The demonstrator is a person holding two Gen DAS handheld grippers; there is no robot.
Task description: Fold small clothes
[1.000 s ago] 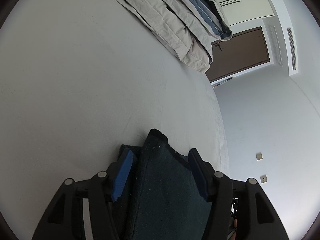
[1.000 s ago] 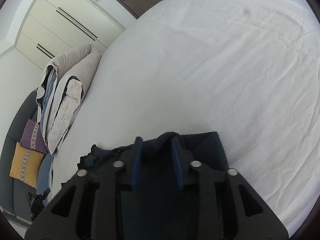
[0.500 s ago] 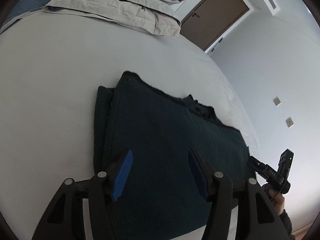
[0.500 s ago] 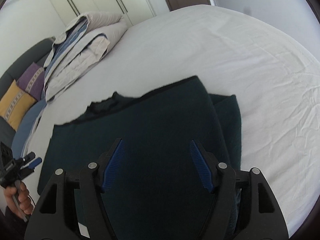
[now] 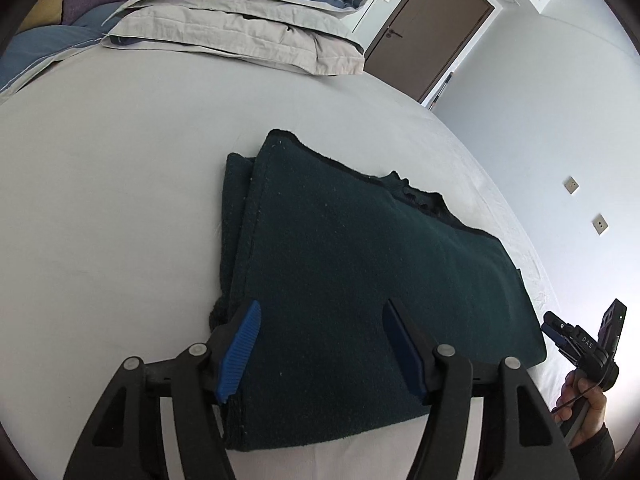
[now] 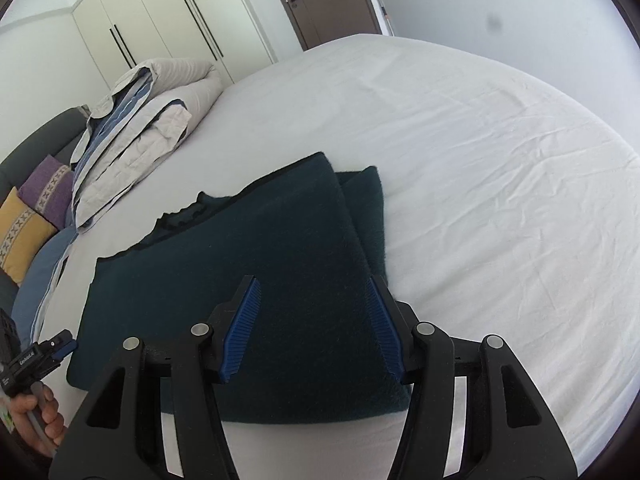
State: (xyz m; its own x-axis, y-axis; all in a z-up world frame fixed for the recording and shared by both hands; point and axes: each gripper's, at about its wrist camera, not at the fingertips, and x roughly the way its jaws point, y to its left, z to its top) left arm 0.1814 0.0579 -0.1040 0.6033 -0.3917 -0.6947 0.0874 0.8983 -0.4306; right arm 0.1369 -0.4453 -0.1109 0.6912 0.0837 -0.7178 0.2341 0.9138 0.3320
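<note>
White bed (image 6: 500,152); dark green garment (image 5: 360,272) folded on it near the front edge, long axis running left-right between the hands. Left gripper (image 5: 320,344) above its left end, empty, jaws opening; right gripper (image 6: 312,328) above right end, empty, closing. Equally near.

Folded garment (image 5: 360,280) lies on the bed (image 5: 100,200) — bedding stack (image 5: 240,28) behind.

White bed (image 6: 480,152) w/ folded dark-green cloth (image 6: 280,264) & duvet (image 6: 148,120).
</note>
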